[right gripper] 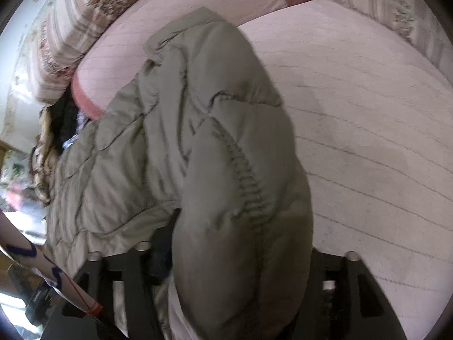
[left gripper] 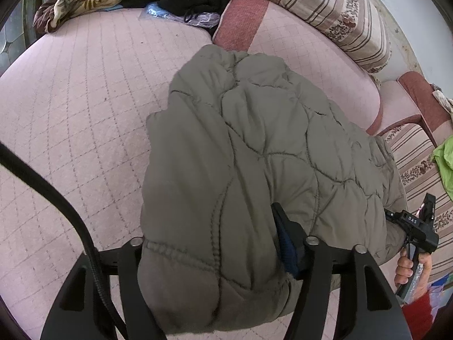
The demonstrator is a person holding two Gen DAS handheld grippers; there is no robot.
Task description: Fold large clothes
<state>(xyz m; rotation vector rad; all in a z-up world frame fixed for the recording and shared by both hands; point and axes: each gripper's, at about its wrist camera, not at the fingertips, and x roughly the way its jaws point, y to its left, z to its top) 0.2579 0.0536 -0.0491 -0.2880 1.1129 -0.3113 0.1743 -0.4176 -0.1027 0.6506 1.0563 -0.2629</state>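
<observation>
Jacket (left gripper: 254, 147), olive and quilted, lies folded on the pink sofa seat (left gripper: 85, 113). In the left wrist view its near edge bulges up between the left gripper (left gripper: 215, 255) fingers (left gripper: 286, 240), which stand partly open around the padding; whether they pinch it cannot be told. In the right wrist view a thick fold fills the gap of the right gripper (right gripper: 240, 269), whose fingers (right gripper: 328, 283) are spread wide with the pads hidden.

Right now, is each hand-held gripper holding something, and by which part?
The jacket lies between the fingers of both. The left hand-held gripper straddles a padded edge fold, the right another fold. Whether the pads still press cannot be told.
</observation>
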